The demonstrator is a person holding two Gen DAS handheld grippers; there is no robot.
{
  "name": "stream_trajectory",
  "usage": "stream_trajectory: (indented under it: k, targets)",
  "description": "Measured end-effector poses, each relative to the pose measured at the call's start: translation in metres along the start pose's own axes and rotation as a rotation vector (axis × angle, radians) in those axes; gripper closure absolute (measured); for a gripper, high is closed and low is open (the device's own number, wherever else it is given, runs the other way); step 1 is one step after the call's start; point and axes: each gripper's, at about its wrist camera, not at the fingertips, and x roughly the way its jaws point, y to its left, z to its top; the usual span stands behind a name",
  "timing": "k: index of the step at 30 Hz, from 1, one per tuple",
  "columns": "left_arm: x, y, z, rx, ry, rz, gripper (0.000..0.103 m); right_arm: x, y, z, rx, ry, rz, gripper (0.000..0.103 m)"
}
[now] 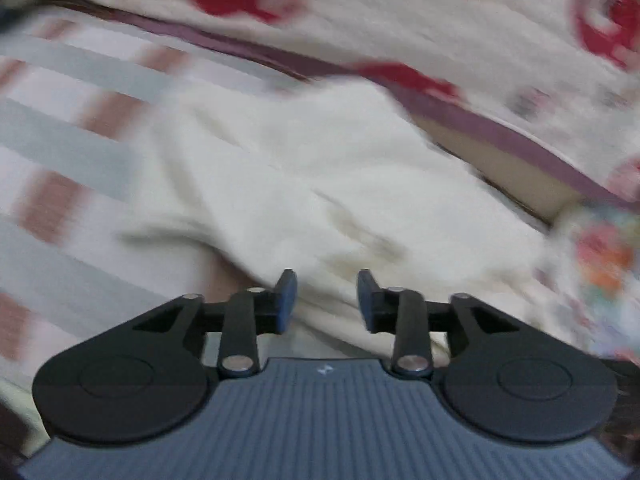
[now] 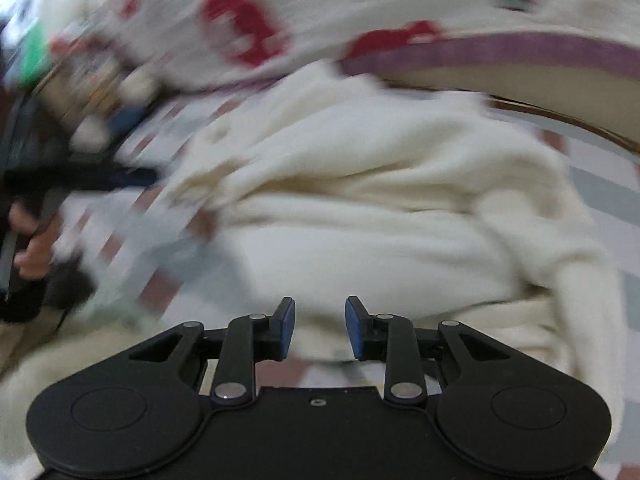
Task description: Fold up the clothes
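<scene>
A cream fleece garment (image 1: 300, 180) lies crumpled on a bed sheet with grey and brown stripes (image 1: 60, 140). My left gripper (image 1: 326, 278) hovers over its near edge, open, with a clear gap between the blue pads and nothing pinched. In the right wrist view the same cream garment (image 2: 380, 208) fills the middle in thick folds. My right gripper (image 2: 320, 304) hangs just above it, also open and empty. Both views are blurred.
A white blanket with red patterns (image 1: 400, 8) and a purple border (image 2: 500, 54) lies behind the garment. A colourful patterned cloth (image 1: 600, 256) sits at the right. A person's hand (image 2: 32, 240) holding the other, dark gripper (image 2: 80, 176) shows at the left.
</scene>
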Motion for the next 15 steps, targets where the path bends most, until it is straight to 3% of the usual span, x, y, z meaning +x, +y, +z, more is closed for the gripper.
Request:
stream_trajectory:
  k: [4,7,11,15]
  targets:
    - [0.035,-0.03,-0.022,0.122,0.085,0.031,0.058,0.02,0.039,-0.001,-0.198,0.025,-0.13,0.055]
    - [0.048,-0.033,-0.029,0.17,0.083,0.053,0.06,0.032,0.058,-0.004,-0.318,0.015,-0.234,0.054]
    - [0.049,-0.026,-0.024,0.156,0.057,0.036,0.06,0.049,0.062,-0.004,-0.41,0.017,-0.311,0.034]
    - [0.043,-0.023,-0.017,0.162,0.015,0.068,0.058,0.066,0.055,-0.006,-0.475,0.04,-0.383,0.034]
